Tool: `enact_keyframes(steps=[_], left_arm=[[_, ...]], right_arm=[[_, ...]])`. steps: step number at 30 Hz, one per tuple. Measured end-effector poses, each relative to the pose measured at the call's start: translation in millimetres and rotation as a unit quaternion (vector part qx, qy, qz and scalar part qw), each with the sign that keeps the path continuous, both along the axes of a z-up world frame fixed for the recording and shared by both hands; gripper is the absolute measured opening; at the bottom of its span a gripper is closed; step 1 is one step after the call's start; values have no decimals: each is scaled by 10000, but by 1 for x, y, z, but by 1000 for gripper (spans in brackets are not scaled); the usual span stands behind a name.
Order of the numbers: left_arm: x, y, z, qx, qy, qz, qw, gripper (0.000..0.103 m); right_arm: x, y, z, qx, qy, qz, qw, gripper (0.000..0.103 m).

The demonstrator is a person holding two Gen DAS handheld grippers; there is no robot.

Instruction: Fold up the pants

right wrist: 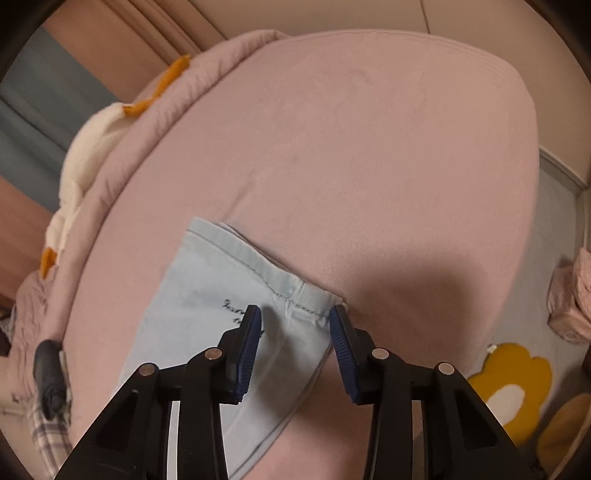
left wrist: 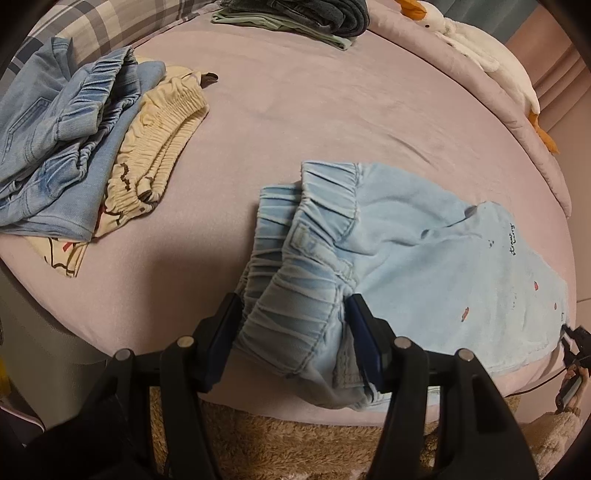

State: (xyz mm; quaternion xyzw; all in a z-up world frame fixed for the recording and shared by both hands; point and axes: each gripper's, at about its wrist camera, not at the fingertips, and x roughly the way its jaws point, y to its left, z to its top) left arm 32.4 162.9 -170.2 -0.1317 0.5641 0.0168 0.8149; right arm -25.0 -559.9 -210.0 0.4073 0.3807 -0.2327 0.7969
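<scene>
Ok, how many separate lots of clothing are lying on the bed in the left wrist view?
3. The light blue pants lie nearest, waistband between the fingers of the left gripper; a denim and cream pile at the left; a green and dark pile at the far edge. More may lie outside the frame.

— Any writing you can make out from here?

— Only on the light blue pants (left wrist: 424,258). There's a small dark cursive embroidery (left wrist: 514,240) on the leg, out toward three o'clock from the waistband. The first word looks like "street"; the second line under it I can't read.

— And from the other side?

— The same kind of dark script (right wrist: 236,312) sits on the pant leg (right wrist: 207,295), near the hem, partly hidden behind the gripper finger. Too cut off to read. No labels, brands or numbers legible elsewhere.
</scene>
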Motion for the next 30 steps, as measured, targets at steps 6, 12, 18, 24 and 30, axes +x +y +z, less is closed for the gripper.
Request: enact_keyframes(steps=[6,12,18,24,30], left_arm=[[-6,2,3,-137,43,59,9999,51],[-5,-7,-1,294,75,-96,9995,55],[-2,-3,-6,373,162,43,9992,67],[-7,-5,21,8,180,121,9998,71],[-12,-30,62,249,-260,-70,9993,79]], right_arm=[[-18,-4,36,-501,-475,-230,9973,10],[-7,-18,-12,-62,-57,-220,9997,9],[-7,-18,-14,-118,-66,-152,9998,9],[-34,-15,13,-352,85,-187,9992,56],[-40,8,16,-96,-144,161,9997,56]])
